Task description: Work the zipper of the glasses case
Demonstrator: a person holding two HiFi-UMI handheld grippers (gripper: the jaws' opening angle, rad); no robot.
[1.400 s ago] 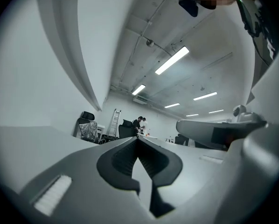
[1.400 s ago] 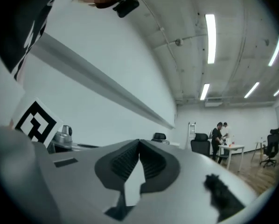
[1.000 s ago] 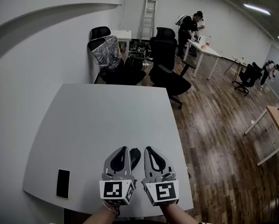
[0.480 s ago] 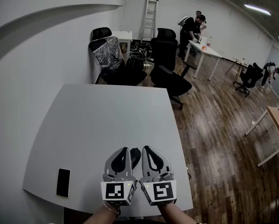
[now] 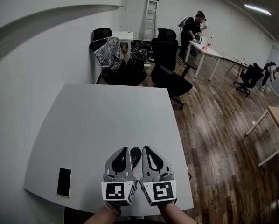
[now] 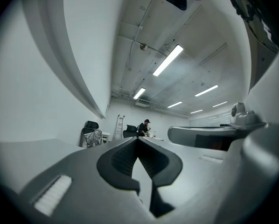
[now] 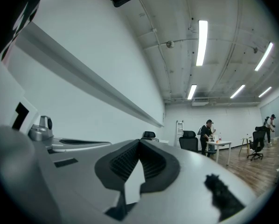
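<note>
Items as I see them from my station:

- Glasses case (image 5: 135,157): dark, rounded, matte. I only get a narrow strip of it in the head view, wedged between the front ends of the two grippers. It lies on the table (image 5: 102,120) close to the near edge. I cannot make out the zipper, nor whether either gripper touches the case
- Left gripper (image 5: 125,150): jaws pressed together at the tips, the ribbed pads (image 6: 123,158) meeting, nothing between them
- Right gripper (image 5: 147,149): just beside the left one and parallel to it, jaws likewise closed tip to tip, nothing held
- Phone (image 5: 64,182): dark, flat on the table near the left front corner, well apart from the case
- Office chairs (image 5: 165,62): beyond the far end of the table
</note>
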